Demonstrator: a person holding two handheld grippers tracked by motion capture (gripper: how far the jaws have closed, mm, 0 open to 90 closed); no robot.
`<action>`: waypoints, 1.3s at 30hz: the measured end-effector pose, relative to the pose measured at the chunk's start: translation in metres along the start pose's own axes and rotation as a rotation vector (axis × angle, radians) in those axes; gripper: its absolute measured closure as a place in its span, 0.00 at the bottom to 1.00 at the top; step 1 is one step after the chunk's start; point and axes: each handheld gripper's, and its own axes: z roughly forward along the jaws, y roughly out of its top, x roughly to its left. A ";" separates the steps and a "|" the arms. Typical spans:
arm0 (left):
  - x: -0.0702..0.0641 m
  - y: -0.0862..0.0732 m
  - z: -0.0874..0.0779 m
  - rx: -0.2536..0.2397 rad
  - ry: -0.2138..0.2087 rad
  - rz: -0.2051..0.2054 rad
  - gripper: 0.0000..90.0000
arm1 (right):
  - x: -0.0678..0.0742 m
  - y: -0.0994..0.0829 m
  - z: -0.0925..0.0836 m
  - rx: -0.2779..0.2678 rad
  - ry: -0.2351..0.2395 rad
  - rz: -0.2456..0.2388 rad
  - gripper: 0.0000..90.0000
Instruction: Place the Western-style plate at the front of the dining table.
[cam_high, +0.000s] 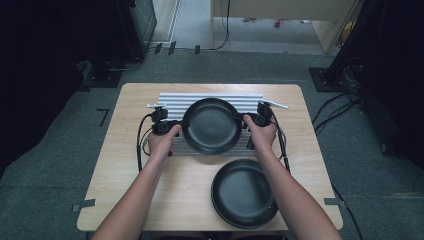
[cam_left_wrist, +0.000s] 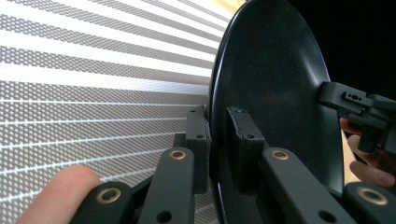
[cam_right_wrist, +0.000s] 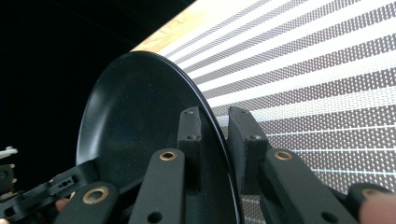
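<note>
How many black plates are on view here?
2. One plate is held over the ribbed rack between both grippers; the other plate lies on the table nearer the person. None looks hidden.

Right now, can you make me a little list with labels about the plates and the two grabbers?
held plate: black plate, over the ribbed metal rack
left gripper: shut on the held plate's left rim
right gripper: shut on its right rim
left gripper view: jaws clamp either side of the rim
other plates: black stack, near right of the wooden table
gap: the stack lies apart from the held plate
</note>
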 end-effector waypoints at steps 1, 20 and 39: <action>0.002 0.001 0.002 0.001 0.005 -0.010 0.89 | -0.001 -0.001 0.003 0.000 -0.009 0.002 0.84; 0.023 0.023 0.041 0.111 0.015 -0.111 0.86 | -0.009 0.014 0.026 -0.039 -0.070 0.072 0.83; 0.031 0.035 0.056 0.114 0.138 -0.088 0.84 | -0.023 0.008 0.057 -0.055 -0.089 0.129 0.82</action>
